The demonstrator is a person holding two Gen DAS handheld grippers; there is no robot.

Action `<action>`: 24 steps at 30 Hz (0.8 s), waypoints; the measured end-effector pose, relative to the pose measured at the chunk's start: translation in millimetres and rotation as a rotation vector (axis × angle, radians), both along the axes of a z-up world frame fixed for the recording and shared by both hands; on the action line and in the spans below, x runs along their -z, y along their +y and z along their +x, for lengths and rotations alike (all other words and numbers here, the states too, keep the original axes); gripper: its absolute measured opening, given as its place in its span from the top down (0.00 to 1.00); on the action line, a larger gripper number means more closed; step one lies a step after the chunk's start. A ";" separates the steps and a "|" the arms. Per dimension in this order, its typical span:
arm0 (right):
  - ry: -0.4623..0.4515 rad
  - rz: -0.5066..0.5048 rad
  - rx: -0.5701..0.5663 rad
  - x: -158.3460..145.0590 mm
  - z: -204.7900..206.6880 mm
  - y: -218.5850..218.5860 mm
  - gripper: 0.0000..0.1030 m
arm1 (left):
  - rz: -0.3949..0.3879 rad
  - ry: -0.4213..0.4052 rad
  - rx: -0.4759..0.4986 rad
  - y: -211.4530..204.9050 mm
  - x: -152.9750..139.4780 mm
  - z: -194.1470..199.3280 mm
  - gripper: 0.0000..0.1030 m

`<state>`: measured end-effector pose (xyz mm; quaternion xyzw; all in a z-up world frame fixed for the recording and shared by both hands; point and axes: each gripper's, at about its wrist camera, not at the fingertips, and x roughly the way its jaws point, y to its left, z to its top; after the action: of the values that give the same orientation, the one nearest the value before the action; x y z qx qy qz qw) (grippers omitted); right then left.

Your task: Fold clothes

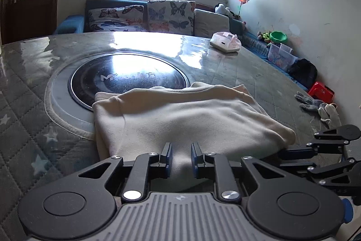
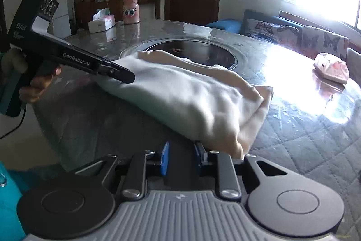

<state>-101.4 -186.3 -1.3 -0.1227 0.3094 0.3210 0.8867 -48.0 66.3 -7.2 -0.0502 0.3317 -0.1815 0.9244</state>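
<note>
Cream garment [image 1: 180, 119] lies folded on the quilted table [image 1: 27, 110] — left gripper [image 1: 181, 156] fingers spread over its near edge, right gripper [image 2: 182, 156] spread too, beside its corner.

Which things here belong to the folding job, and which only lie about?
For the job: folded cream garment; left gripper; right gripper.

Lying about: grey gloves; tissue box; pink bottle; pink-and-white device.
</note>
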 end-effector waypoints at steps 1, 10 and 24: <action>-0.005 0.014 -0.003 -5.0 0.9 -1.7 0.78 | -0.004 -0.012 0.009 -2.3 -3.6 -0.6 0.80; -0.023 0.112 0.059 -20.0 50.0 5.6 0.78 | -0.027 -0.042 0.089 -34.1 -6.6 8.8 0.80; 0.052 0.097 0.104 -4.6 123.4 15.4 0.77 | -0.063 0.006 0.127 -41.2 11.9 10.0 0.80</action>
<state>22.0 -170.9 3.3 -0.0549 0.3225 0.2921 0.8987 -38.0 25.0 -19.2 -0.0586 0.3309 -0.2501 0.9080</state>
